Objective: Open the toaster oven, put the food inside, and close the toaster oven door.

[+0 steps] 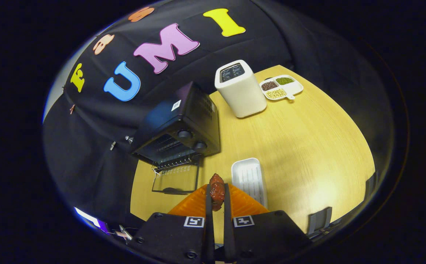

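Black oven (183, 128), red-brown food (217, 191), white ribbed tray (249, 179), white toaster (240, 90), yellow wood-grain worktop (308, 146), white dish (282, 88) with brown, green, pale beans.

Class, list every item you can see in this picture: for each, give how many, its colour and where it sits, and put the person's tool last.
toaster oven: one, black, at the table's edge by the cloth wall, glass door folded down open.
pop-up toaster: one, white, upright beyond the toaster oven.
divided dish: one, white, beside the pop-up toaster, three compartments of brown, green and pale beans.
white tray: one, ribbed, just ahead of the fingers.
orange tray: one, under the fingers.
food piece: one, reddish-brown, between the fingers.
table: one, light wood.
gripper: one, fingers shut on the food piece, held above the orange tray.
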Tool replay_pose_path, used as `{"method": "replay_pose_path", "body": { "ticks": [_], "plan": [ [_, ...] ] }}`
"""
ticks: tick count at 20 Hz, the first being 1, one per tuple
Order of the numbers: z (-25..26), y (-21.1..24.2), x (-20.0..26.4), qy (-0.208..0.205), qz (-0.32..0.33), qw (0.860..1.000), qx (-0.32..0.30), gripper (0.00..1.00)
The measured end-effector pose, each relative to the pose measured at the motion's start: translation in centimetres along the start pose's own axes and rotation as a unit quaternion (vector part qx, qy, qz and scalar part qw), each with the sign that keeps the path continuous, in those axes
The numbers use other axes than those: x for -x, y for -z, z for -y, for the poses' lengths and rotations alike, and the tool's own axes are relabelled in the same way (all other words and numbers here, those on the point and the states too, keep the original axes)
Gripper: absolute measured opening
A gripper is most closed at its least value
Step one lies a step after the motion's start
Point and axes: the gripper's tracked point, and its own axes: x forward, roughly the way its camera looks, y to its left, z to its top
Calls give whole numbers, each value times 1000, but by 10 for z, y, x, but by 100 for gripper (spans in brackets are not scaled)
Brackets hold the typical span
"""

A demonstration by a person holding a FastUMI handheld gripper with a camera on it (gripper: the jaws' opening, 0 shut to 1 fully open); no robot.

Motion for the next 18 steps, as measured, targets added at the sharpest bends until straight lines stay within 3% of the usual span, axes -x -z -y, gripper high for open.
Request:
{"method": "replay_pose_path", "body": {
  "ticks": [10, 18],
  "plan": [
    [-123, 34, -25, -24, 58, 997, -43, 14],
    [-173, 27, -97, -57, 86, 991, -81, 14]
  ]
}}
